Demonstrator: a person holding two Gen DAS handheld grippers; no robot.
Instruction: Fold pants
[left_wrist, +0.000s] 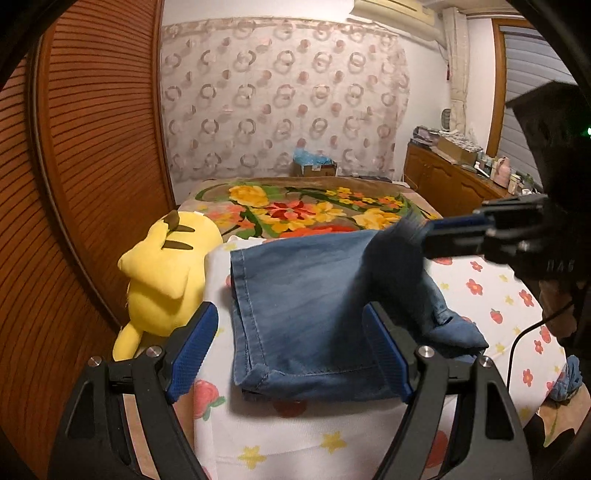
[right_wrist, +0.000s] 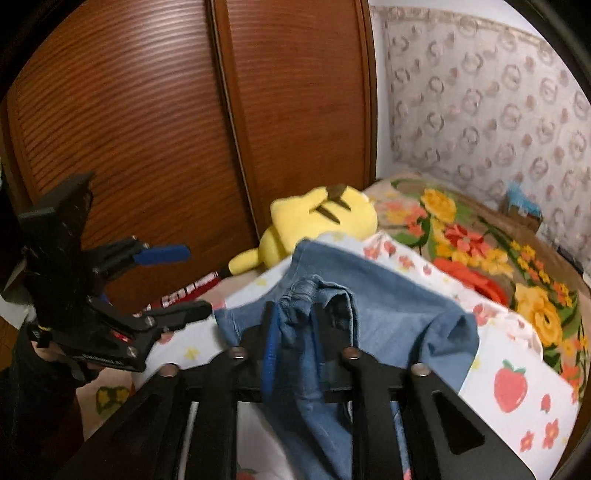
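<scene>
Blue denim pants (left_wrist: 303, 306) lie folded on a white sheet printed with strawberries and flowers (left_wrist: 491, 291). My left gripper (left_wrist: 290, 347) hovers over their near hem, jaws wide apart and holding nothing; it straddles the hem without touching it. From the right, my right gripper (left_wrist: 428, 236) has a fold of the denim pinched and lifted off the bed. In the right wrist view, bunched denim (right_wrist: 299, 314) sits clamped between the right gripper's (right_wrist: 295, 332) fingers, while the rest of the pants (right_wrist: 399, 306) drape down behind. The left gripper (right_wrist: 184, 282) shows open at the left.
A yellow plush toy (left_wrist: 166, 273) lies against the pants' left side, beside brown slatted wardrobe doors (left_wrist: 92, 166). A floral blanket (left_wrist: 303, 210) covers the far bed. A cardboard box (left_wrist: 316, 168) stands by the curtain. A cluttered wooden dresser (left_wrist: 454, 177) stands right.
</scene>
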